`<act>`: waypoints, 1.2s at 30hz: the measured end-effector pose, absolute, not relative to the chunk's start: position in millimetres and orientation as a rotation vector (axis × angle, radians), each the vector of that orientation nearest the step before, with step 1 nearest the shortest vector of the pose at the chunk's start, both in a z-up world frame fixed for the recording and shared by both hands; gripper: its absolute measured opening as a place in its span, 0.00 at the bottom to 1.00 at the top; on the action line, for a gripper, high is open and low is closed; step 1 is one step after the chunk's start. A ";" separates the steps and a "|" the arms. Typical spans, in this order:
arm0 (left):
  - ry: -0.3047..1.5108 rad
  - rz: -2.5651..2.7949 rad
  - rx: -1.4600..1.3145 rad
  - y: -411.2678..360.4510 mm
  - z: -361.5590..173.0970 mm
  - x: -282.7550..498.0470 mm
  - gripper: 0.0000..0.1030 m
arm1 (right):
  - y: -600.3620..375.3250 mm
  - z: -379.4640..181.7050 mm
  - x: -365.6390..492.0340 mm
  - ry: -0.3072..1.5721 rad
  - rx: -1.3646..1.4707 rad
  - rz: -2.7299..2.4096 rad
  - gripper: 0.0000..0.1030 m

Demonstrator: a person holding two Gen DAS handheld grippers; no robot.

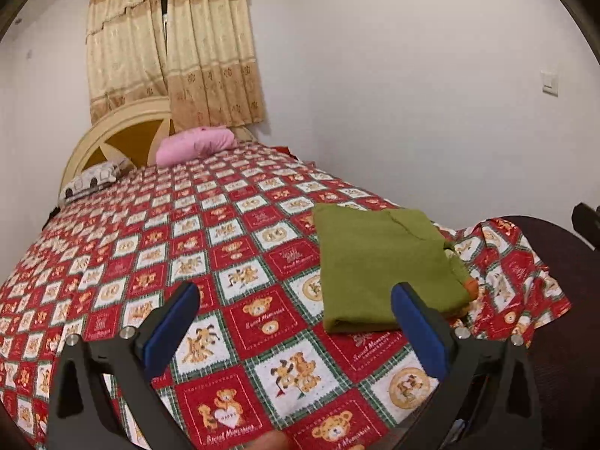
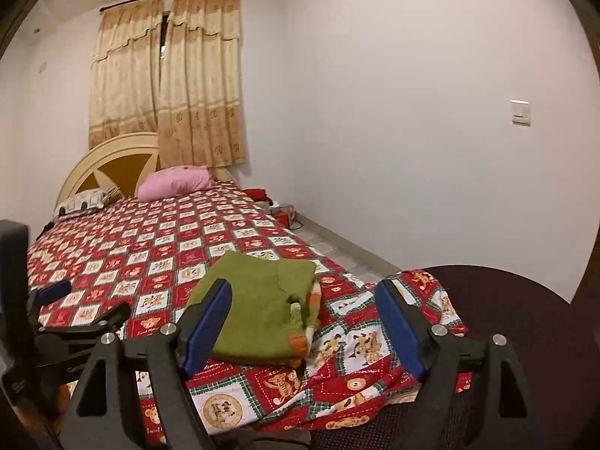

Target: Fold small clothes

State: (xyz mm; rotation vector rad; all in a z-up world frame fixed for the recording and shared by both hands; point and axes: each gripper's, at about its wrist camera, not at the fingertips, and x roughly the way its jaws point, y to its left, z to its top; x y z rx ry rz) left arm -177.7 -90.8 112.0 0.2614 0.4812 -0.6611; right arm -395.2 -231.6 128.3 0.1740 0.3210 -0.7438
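A small green garment (image 1: pixel 386 262) lies folded into a flat rectangle on the red patterned bedspread (image 1: pixel 210 247), with an orange and white cuff showing at its right edge. My left gripper (image 1: pixel 296 296) hovers above the bed to the left of the garment, open, with nothing between its blue pads. In the right wrist view the folded green garment (image 2: pixel 258 311) sits just ahead, and my right gripper (image 2: pixel 303 300) is raised over its near edge, open and empty. The left gripper (image 2: pixel 56 292) shows at the left edge of the right wrist view.
A pink pillow (image 1: pixel 195 144) and a white patterned pillow (image 1: pixel 93 180) rest by the round headboard (image 1: pixel 112 131). The bedspread bunches over a dark rounded surface (image 2: pixel 525 322) at the right. White wall (image 2: pixel 412 131) and curtains (image 2: pixel 168 82) stand behind; floor runs beside the bed.
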 end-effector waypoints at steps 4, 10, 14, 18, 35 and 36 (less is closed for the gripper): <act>0.500 -0.654 0.251 -88.9 111.2 -176.2 1.00 | -229.6 129.4 -398.5 0.310 0.182 -0.748 0.77; 0.460 -0.641 0.262 -86.8 113.2 -181.1 1.00 | -219.2 131.8 -396.9 0.295 0.142 -0.751 0.77; 0.443 -0.649 0.257 -85.1 116.2 -183.8 1.00 | -217.1 130.8 -396.4 0.294 0.135 -0.744 0.77; 0.425 -0.645 0.260 -84.8 118.2 -185.6 1.00 | -217.8 130.6 -397.9 0.287 0.142 -0.749 0.77; 0.403 -0.675 0.279 -86.4 122.3 -194.0 1.00 | -217.4 130.9 -398.6 0.278 0.138 -0.760 0.77; 0.403 -0.676 0.278 -86.3 122.5 -194.2 1.00 | -217.3 130.8 -398.6 0.276 0.137 -0.761 0.77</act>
